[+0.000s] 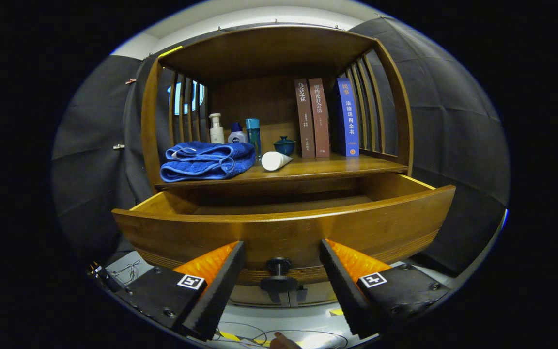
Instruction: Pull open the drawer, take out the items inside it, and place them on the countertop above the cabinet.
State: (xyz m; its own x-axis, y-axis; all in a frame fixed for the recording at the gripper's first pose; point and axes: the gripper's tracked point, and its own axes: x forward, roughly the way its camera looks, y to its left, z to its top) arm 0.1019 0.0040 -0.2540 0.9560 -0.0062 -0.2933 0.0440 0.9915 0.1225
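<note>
The wooden cabinet's drawer [284, 228] stands pulled out toward me, its curved front just ahead of my fingers. What I can see of its inside is bare wood; the near part is hidden by the front panel. A dark round knob [279, 266] sits on the drawer front, between my fingertips and a little beyond them. My gripper [281, 247] is open, fingers spread on either side of the knob without touching it. On the countertop [337, 166] above the drawer lie a folded blue towel [206, 161] and a white tube [275, 160] on its side.
At the back of the countertop stand a white pump bottle [216, 128], a small blue-capped bottle [237, 134], a teal bottle [253, 133], a lidded teal bowl [284, 144] and three upright books [326, 118]. Slatted side walls enclose the shelf. Cables [240, 334] lie on the floor below.
</note>
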